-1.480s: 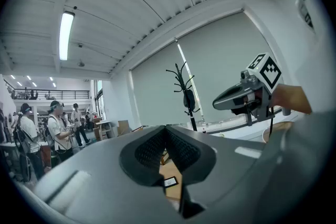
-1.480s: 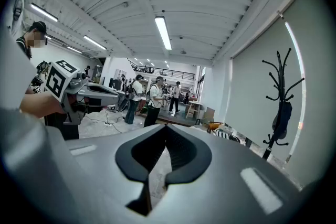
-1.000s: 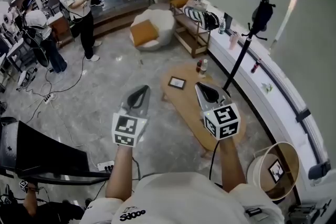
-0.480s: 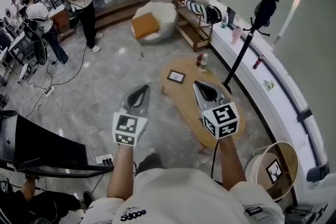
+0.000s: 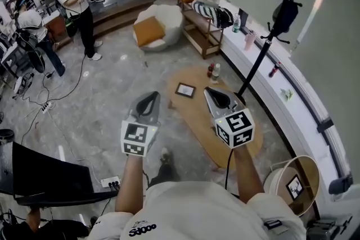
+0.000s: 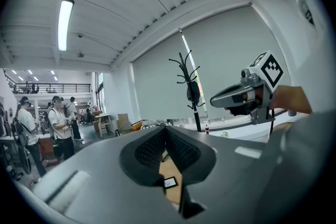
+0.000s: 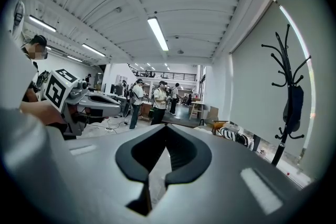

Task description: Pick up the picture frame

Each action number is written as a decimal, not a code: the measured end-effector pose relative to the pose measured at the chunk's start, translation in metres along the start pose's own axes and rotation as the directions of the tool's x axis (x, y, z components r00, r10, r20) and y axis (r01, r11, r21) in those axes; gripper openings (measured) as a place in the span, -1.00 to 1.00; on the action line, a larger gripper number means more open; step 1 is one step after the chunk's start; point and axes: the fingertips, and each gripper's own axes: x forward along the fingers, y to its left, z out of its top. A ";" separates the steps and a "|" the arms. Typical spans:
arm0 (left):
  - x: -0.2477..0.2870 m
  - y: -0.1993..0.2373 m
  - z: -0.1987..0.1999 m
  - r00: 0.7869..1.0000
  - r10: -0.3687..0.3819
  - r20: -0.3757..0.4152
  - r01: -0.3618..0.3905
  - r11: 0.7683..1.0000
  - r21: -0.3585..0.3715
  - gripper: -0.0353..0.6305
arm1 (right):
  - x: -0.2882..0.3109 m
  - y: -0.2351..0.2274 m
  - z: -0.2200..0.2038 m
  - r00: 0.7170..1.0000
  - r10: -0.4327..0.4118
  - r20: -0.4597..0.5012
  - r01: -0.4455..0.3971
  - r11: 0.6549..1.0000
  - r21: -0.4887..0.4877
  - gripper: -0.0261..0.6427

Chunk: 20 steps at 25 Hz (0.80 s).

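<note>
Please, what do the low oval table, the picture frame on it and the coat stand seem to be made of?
Table: probably wood or wood veneer, with a warm orange-brown, smooth, matte top.
Picture frame: a dark border around a pale centre. It is too small to tell wood from plastic.
Coat stand: likely painted metal, since it is thin, black and has slender curved hooks.

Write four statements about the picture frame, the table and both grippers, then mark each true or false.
1. The picture frame lies flat on the wooden table. True.
2. The left gripper holds the frame. False: its fingers are shut on nothing, and the frame is still on the table.
3. The right gripper is shut and empty. True.
4. The bottles stand on the floor. False: they stand on the table, near its far end beyond the frame.
</note>
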 end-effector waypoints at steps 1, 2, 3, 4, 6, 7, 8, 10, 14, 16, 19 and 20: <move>0.009 0.010 -0.001 1.000 -0.004 0.004 0.004 1.000 -0.001 -0.87 | 0.011 -0.004 0.001 1.000 -0.005 -0.002 0.005 1.000 -0.004 -0.92; 0.019 0.020 -0.002 1.000 -0.007 0.007 0.007 1.000 -0.002 -0.87 | 0.023 -0.008 0.003 1.000 -0.011 -0.003 0.011 1.000 -0.008 -0.92; 0.030 0.030 -0.002 1.000 -0.011 0.009 0.011 1.000 -0.005 -0.87 | 0.035 -0.013 0.006 1.000 -0.016 -0.004 0.016 1.000 -0.009 -0.92; 0.041 0.041 -0.002 1.000 -0.016 0.011 0.016 1.000 -0.007 -0.87 | 0.047 -0.018 0.008 1.000 -0.021 -0.003 0.021 1.000 -0.004 -0.92; 0.061 0.061 -0.002 1.000 -0.027 0.012 0.027 1.000 -0.009 -0.87 | 0.071 -0.026 0.013 1.000 -0.024 -0.003 0.024 1.000 0.015 -0.92; 0.070 0.070 -0.001 0.999 -0.032 0.012 0.032 0.999 -0.008 -0.87 | 0.082 -0.030 0.015 1.000 -0.024 -0.005 0.024 0.999 0.022 -0.91; 0.080 0.079 -0.001 0.999 -0.038 0.012 0.038 0.999 -0.005 -0.87 | 0.094 -0.034 0.016 1.000 -0.028 -0.011 0.028 0.999 0.024 -0.91; 0.098 0.096 -0.003 0.999 -0.049 0.011 0.049 0.999 -0.005 -0.87 | 0.117 -0.042 0.017 0.998 -0.046 -0.030 0.047 0.999 0.017 -0.91; 0.129 0.125 -0.008 0.997 -0.079 0.005 0.079 0.997 -0.011 -0.87 | 0.155 -0.051 0.016 0.996 -0.063 -0.062 0.064 0.998 0.011 -0.91; 0.143 0.136 -0.011 0.996 -0.092 0.003 0.092 0.996 -0.010 -0.87 | 0.169 -0.057 0.019 0.996 -0.070 -0.050 0.072 0.997 0.032 -0.91; 0.163 0.151 -0.016 0.994 -0.110 -0.003 0.110 0.994 -0.012 -0.87 | 0.189 -0.069 0.022 0.995 -0.096 -0.025 0.098 0.991 0.086 -0.91; 0.169 0.155 -0.018 0.993 -0.116 -0.006 0.116 0.993 -0.011 -0.87 | 0.196 -0.073 0.023 0.994 -0.107 -0.021 0.109 0.989 0.097 -0.91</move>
